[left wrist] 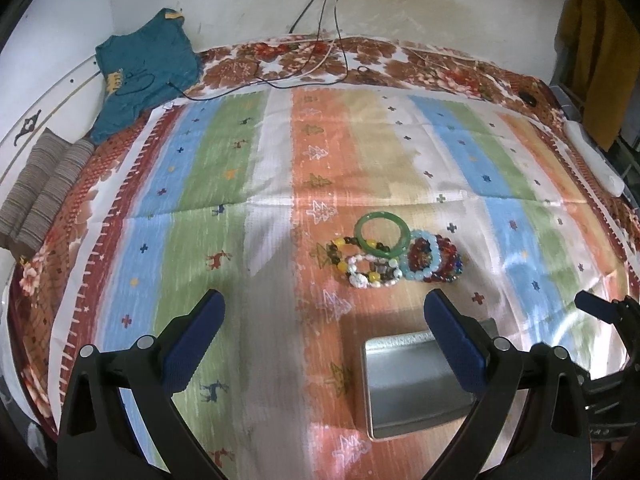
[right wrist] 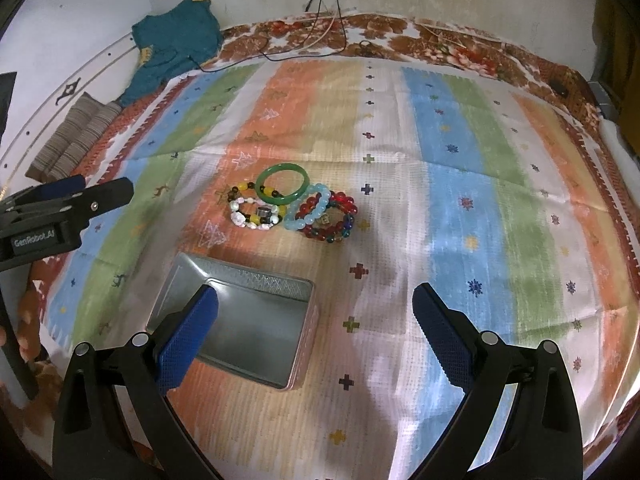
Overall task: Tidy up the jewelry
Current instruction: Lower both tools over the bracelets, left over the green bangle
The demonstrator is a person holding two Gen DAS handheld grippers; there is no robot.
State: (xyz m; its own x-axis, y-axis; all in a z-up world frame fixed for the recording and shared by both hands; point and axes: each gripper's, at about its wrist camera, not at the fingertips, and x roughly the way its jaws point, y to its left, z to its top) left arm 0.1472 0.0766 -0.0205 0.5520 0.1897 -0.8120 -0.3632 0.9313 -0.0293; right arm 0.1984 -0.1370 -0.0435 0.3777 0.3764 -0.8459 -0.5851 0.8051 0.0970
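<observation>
Home bedroom, floral bedspread (left wrist: 360, 60), folded teal garment (left wrist: 144, 72), stained wall (left wrist: 420, 4)

In the left wrist view, the blue pad of the left gripper (left wrist: 323, 308) covers the right part of the metal tin (left wrist: 404, 392), so its far right corner does not show. The right gripper (left wrist: 600, 312) is cut by the right edge; only one finger tip and part of the body are seen. The bracelets (right wrist: 292, 208) lie partly one over another, and the small charm inside the red one is too small to read. The yellow cloth (left wrist: 592, 48) is cut at the edge.
</observation>
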